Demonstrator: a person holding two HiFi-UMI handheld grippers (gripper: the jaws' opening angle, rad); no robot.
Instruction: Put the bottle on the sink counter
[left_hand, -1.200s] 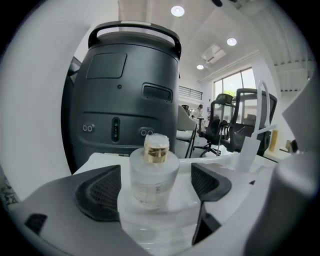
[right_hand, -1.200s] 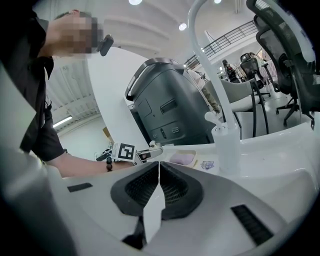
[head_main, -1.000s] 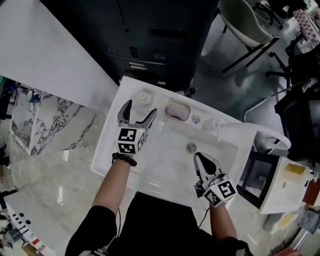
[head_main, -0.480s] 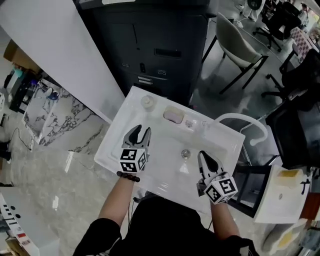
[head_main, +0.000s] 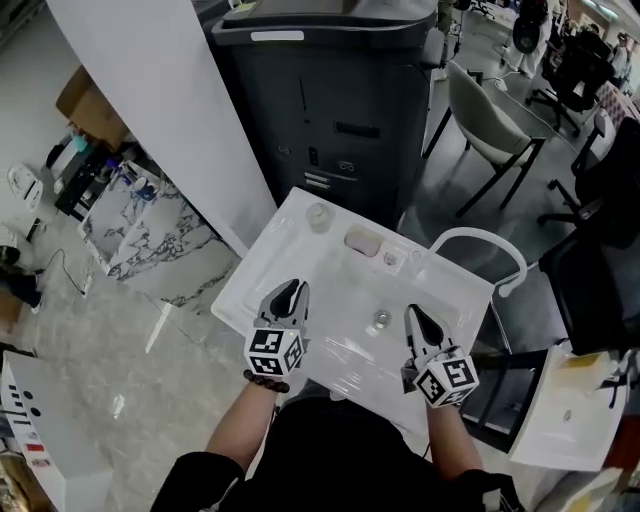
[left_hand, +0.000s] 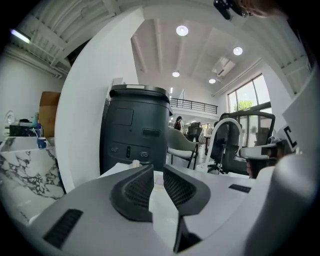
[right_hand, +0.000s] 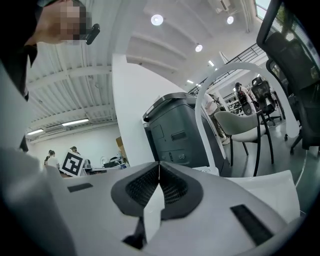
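The small clear bottle (head_main: 318, 215) stands upright on the back left corner of the white sink counter (head_main: 258, 272); its top (left_hand: 134, 163) peeks over the counter edge in the left gripper view. My left gripper (head_main: 291, 291) hovers over the basin's left side, well short of the bottle, shut with nothing between its jaws (left_hand: 157, 172). My right gripper (head_main: 412, 314) is over the basin's right front, beside the drain (head_main: 381, 319), also shut and empty (right_hand: 159, 167).
A pink soap dish (head_main: 362, 241) sits on the back ledge, right of the bottle. A white arched faucet (head_main: 478, 238) rises at the sink's right. Behind the sink stand a dark cabinet (head_main: 340, 90) and a chair (head_main: 490, 115). A marble-patterned slab (head_main: 150, 230) lies left.
The left gripper's jaws went from wide open to shut and it drew back from the bottle toward the sink's front. The head view has pulled back from the sink.
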